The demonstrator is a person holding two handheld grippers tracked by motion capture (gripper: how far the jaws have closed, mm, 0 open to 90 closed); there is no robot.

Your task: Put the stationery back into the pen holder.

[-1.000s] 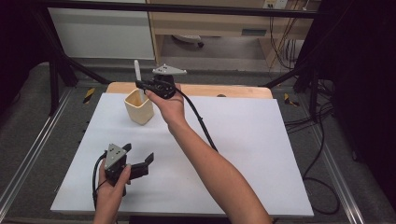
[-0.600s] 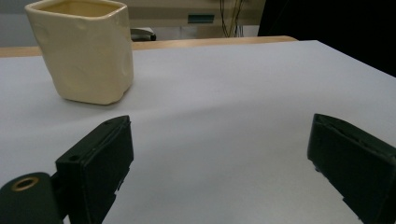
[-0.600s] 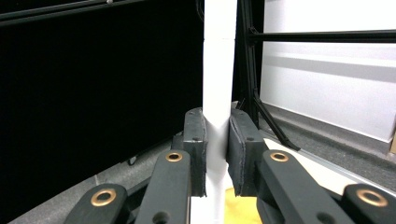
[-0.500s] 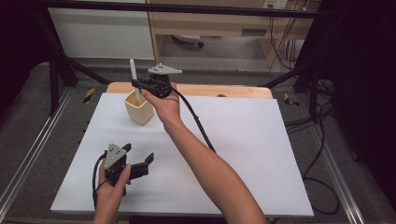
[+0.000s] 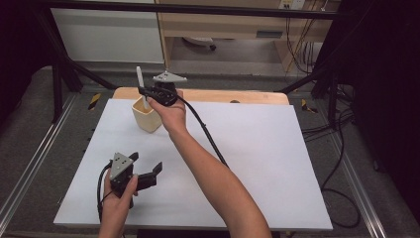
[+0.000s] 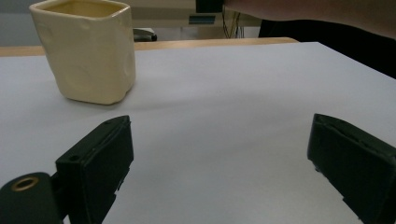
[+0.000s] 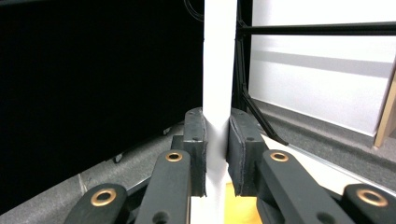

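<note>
Your right gripper [image 7: 217, 154] has its two black jaws pressed flat against a white utensil handle [image 7: 218, 70], one pad on each side. The handle runs straight up between them toward twelve o'clock in the right gripper view, and a patch of yellow shows just below the pads at six o'clock. In the high view, that right gripper [image 5: 147, 94] sits above the yellow cup [image 5: 145, 119], with the white utensil [image 5: 140, 82] sticking up from it and its lower end reaching down at the cup's mouth. The cup stands on the white table sheet [image 5: 272, 163] near its far left corner.

Your left gripper [image 5: 148, 174] rests low over the sheet at about seven o'clock from the cup, well apart from it. Its jaws stand wide with only bare sheet between them. In the left gripper view the cup [image 6: 86, 51] stands at eleven o'clock.
</note>
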